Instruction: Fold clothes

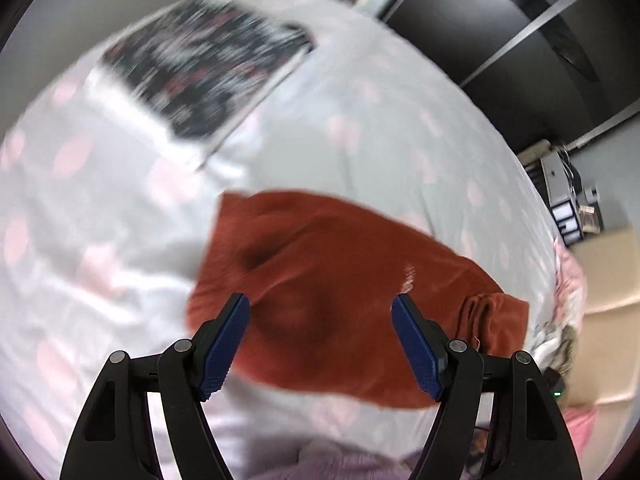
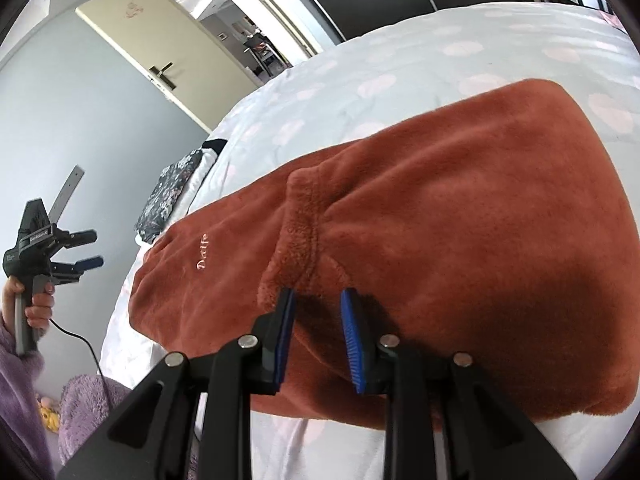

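Rust fleece garment on the bed: soft, bulky, best taken at its hem. Left gripper wide open, empty. Right gripper narrowly parted over the fleece, gripping nothing.

Fleece garment: rust-orange, plain, small pale pink script. Bed sheet beneath it: pale grey with pink blotches. Folded cloth beyond the garment: black, white-and-red floral print. Tongs: black, blue pads. Sleeve: lilac.

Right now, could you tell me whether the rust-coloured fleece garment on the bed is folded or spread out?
Folded: the fleece garment lies as a compact block on the bed sheet, one layer's hem doubled over its top.
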The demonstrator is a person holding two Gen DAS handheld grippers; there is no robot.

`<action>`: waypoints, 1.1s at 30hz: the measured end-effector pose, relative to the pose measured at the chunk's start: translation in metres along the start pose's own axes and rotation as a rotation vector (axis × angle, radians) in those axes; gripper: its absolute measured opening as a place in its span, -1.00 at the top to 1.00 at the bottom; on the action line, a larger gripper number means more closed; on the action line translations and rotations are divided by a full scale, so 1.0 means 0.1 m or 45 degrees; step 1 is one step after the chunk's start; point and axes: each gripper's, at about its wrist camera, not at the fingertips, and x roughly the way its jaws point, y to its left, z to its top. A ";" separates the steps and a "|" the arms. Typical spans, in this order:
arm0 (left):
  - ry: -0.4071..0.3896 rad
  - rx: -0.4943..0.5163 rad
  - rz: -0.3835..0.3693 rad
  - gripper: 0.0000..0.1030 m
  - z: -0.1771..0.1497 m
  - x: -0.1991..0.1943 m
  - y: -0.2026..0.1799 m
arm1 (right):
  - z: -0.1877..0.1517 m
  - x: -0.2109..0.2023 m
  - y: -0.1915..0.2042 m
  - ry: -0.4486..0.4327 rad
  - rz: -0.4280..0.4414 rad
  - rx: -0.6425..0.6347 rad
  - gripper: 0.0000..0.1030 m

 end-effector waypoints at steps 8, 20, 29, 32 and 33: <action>-0.012 -0.070 0.244 -0.45 0.15 -0.74 0.68 | 0.01 0.03 0.00 -0.003 -0.001 0.015 0.52; 0.189 -0.100 0.004 -0.45 -0.27 -0.11 0.91 | 0.00 0.07 0.02 -0.013 -0.028 0.013 0.52; 0.313 -0.578 -0.303 -0.45 -0.37 0.64 1.02 | -0.01 0.04 -0.01 -0.028 -0.038 0.025 0.52; 0.332 -0.707 -0.312 -0.45 -0.44 0.82 1.07 | -0.01 0.04 -0.01 -0.030 -0.035 0.015 0.52; 0.334 -0.732 -0.307 -0.45 -0.45 0.87 1.09 | -0.01 0.04 0.00 -0.029 -0.032 0.011 0.52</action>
